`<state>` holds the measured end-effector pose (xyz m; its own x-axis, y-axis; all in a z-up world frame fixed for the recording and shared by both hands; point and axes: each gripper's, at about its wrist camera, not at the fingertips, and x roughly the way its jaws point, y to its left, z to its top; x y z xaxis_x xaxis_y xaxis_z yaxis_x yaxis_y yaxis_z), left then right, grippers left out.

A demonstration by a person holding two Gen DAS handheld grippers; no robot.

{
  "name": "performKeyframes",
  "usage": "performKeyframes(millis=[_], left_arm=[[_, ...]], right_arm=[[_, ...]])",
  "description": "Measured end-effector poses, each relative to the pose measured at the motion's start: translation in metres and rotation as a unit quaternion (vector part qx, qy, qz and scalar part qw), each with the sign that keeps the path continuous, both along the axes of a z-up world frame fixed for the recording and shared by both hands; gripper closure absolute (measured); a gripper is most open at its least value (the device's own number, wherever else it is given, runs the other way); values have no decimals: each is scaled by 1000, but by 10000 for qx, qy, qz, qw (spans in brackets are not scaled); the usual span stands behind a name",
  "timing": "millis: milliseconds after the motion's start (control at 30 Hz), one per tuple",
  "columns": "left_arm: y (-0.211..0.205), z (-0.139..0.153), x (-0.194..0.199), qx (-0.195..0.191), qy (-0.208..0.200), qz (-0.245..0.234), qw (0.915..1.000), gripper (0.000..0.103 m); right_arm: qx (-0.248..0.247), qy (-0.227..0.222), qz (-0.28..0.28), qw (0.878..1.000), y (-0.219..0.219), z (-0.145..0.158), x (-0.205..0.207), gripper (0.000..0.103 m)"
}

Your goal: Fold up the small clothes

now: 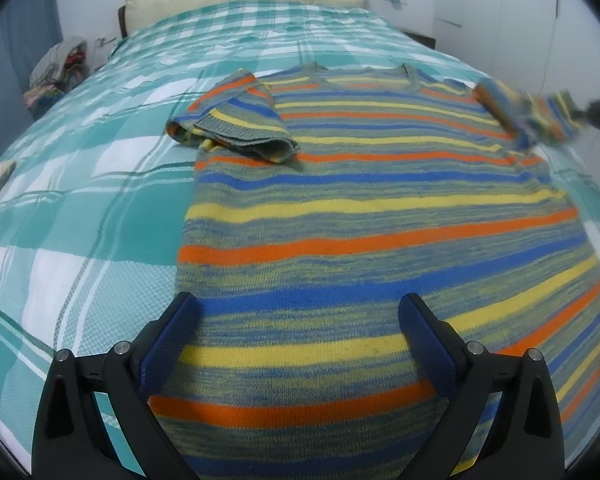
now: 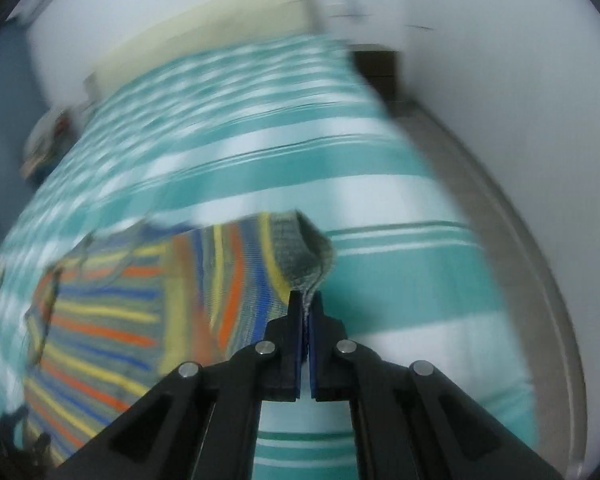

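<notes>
r gripper [image 2: 307, 298] clamped on striped sweater [image 1: 340, 208] sleeve cuff [image 2: 304, 252]; l gripper [image 1: 300, 304] jaws apart over hem, on bed [image 1: 80, 208].

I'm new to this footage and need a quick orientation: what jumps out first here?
A striped knit sweater in orange, blue and yellow lies spread across the teal-and-white checked bedspread. Its one sleeve is already folded in onto the chest. The right gripper is shut on the other sleeve's cuff, while the left gripper hovers open over the hem end.
</notes>
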<state>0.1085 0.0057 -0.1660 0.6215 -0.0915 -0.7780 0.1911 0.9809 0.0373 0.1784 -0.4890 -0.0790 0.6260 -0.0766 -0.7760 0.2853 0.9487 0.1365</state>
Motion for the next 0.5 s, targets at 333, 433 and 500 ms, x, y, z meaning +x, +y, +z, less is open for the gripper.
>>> performKeyframes(millis=[333,433,500], left_arm=[[-2,-4,-3,129,-132,52,9998,0],[-2,-4,-4,140,-145,47,9998,0],[-2,-4,-4,129,-150,44,9998,0]], right_arm=[[424,313,-1002,9936,-61,-34,-43,101],[247,486,-1146,9919,-63,-36,-51,102],[348,504,-1271,9900,-68,-36,-58,102]])
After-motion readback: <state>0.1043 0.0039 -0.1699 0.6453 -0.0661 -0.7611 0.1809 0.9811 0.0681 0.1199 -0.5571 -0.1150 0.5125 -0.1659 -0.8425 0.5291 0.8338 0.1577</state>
